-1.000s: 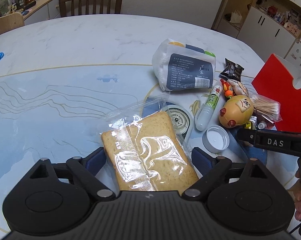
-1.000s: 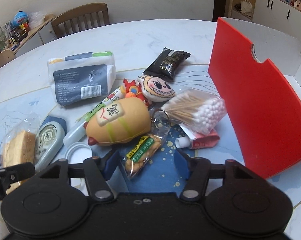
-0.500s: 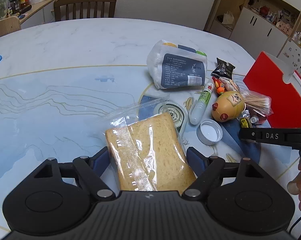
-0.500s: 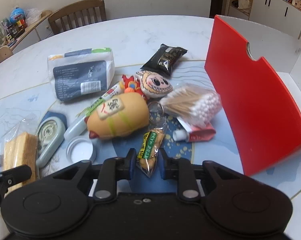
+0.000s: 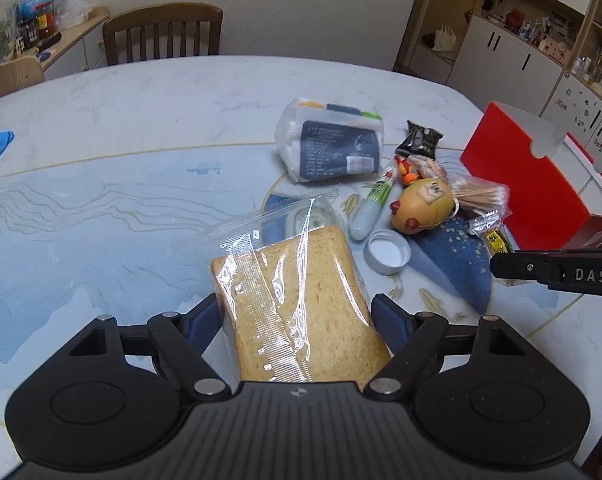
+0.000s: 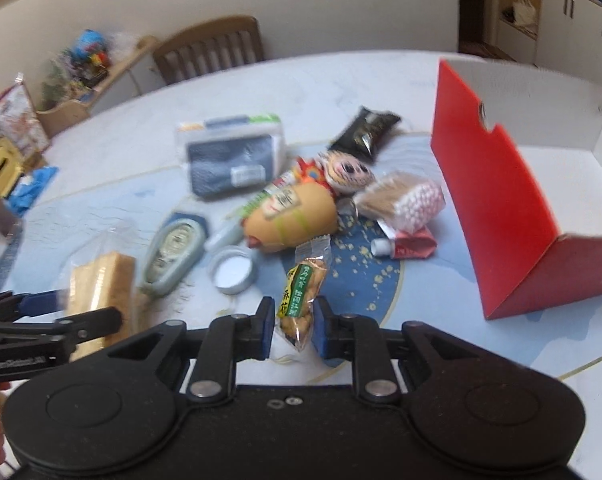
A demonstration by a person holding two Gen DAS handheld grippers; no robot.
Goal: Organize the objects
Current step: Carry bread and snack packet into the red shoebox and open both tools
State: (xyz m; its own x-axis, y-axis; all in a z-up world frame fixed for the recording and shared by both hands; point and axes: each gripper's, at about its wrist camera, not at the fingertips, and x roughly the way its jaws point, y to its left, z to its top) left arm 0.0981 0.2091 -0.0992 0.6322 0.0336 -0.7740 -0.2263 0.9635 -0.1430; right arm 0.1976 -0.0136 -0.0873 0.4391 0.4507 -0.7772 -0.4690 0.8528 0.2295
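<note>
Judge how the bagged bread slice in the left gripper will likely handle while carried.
The bread slice looks soft, so it probably compresses between the left gripper pads. Its loose, glossy plastic bag may slip or flop. It seems light for its size.

Each tool is matte black plastic: a ribbed central housing flanked by two round lobes, with angled linkage arms pinned by silver screws. The left tool (image 5: 297, 314) and right tool (image 6: 289, 328) carry blue finger pads; one side arm bears white "DAS" lettering.
</note>
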